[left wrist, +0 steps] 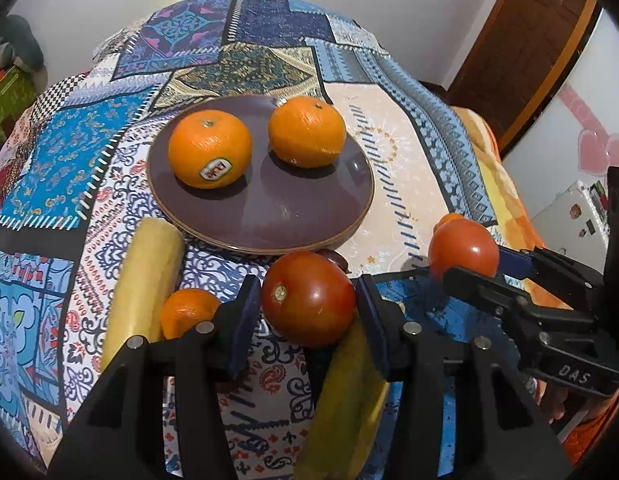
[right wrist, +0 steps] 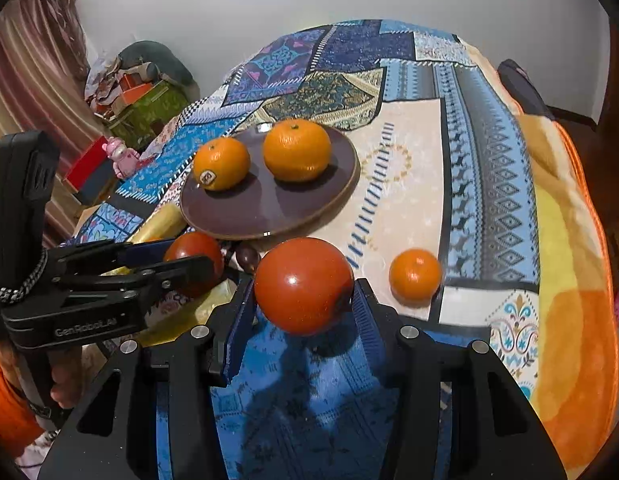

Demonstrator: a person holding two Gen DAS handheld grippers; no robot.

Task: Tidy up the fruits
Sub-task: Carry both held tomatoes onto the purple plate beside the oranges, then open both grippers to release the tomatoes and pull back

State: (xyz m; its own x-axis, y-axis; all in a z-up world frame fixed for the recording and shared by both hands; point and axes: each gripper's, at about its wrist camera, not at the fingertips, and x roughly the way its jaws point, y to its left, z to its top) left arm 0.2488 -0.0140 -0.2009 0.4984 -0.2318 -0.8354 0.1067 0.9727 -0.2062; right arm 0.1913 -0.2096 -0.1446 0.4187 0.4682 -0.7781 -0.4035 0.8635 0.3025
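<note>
A brown plate (left wrist: pixel 301 216) holds two oranges (left wrist: pixel 209 148) (left wrist: pixel 307 131); it also shows in the right wrist view (right wrist: pixel 245 216). My left gripper (left wrist: pixel 307 304) is shut on a red tomato (left wrist: pixel 308 298) just in front of the plate. My right gripper (right wrist: pixel 303 292) is shut on a second tomato (right wrist: pixel 303 286), held above the cloth; it shows in the left wrist view (left wrist: pixel 463 248). Two yellow bananas (left wrist: pixel 145 280) (left wrist: pixel 349 404) and a small orange (left wrist: pixel 187 312) lie near the left gripper. Another small orange (right wrist: pixel 415 276) lies to the right.
The table is covered by a patterned patchwork cloth (left wrist: pixel 393 128). A small dark fruit (right wrist: pixel 247 258) lies at the plate's front edge. Boxes and a pink toy (right wrist: pixel 121 152) stand off the table's left side. A door and a wall are at the right.
</note>
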